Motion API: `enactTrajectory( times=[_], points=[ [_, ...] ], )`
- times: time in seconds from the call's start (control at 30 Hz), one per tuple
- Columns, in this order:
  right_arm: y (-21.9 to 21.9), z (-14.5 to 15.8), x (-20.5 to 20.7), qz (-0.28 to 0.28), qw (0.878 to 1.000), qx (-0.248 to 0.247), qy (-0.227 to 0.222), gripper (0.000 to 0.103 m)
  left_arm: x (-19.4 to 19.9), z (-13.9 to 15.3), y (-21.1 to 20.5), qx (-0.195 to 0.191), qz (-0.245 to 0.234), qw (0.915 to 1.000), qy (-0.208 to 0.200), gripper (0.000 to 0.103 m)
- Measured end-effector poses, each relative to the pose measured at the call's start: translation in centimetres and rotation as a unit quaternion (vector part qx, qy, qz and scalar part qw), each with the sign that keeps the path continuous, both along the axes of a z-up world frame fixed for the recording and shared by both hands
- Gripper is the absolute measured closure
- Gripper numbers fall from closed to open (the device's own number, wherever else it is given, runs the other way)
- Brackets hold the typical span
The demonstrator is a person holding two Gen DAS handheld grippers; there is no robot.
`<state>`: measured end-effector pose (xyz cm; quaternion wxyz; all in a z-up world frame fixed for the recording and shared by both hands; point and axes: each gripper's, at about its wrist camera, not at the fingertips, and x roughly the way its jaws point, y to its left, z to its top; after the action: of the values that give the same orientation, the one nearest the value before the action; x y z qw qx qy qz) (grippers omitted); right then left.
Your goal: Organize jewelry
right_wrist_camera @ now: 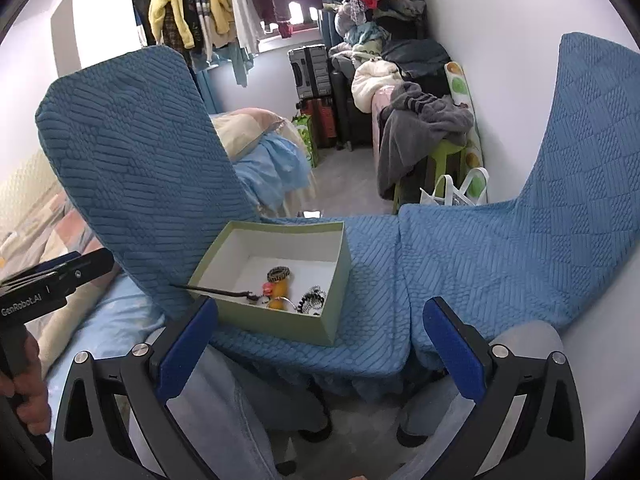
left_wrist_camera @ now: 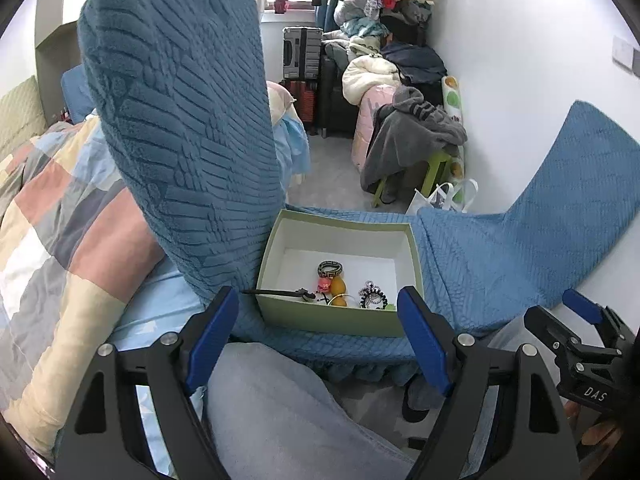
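green box (left_wrist_camera: pixel 332 316) ahead of both grippers, left (left_wrist_camera: pixel 320 332) and right (right_wrist_camera: pixel 320 340) gaping, empty; black cord (left_wrist_camera: pixel 272 292) overhanging could snag, tip it.

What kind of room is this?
Probably a bedroom: there's a bed with a patchwork quilt, clothes hanging on a rail by the window, and suitcases stacked against the far wall.

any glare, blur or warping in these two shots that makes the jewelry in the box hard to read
Left wrist view: sharp, evenly lit, strong fisheye bending the chair back; the box near wall hides the lowest jewelry. Right wrist view: same warping, dark corners, window slightly blown out; jewelry small but unblurred, box interior softly shadowed.
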<state>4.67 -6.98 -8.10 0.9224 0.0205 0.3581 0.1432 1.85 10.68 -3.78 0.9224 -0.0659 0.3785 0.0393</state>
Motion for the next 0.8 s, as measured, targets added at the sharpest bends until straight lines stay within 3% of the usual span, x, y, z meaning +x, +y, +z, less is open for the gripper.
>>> enactTrajectory(
  times=[0.47,0.8],
  points=[
    [-0.7,0.2,-0.2,-0.005,1.0,-0.006,-0.001,0.0,0.4,-0.3,-0.8,-0.014,-0.014,0.9998,0.0,0.022],
    [-1.4,0.3,0.1,-0.017,1.0,-0.006,-0.007,0.0,0.8,-0.7,-1.0,0.008,-0.012,0.9999,0.008,0.022]
  ],
)
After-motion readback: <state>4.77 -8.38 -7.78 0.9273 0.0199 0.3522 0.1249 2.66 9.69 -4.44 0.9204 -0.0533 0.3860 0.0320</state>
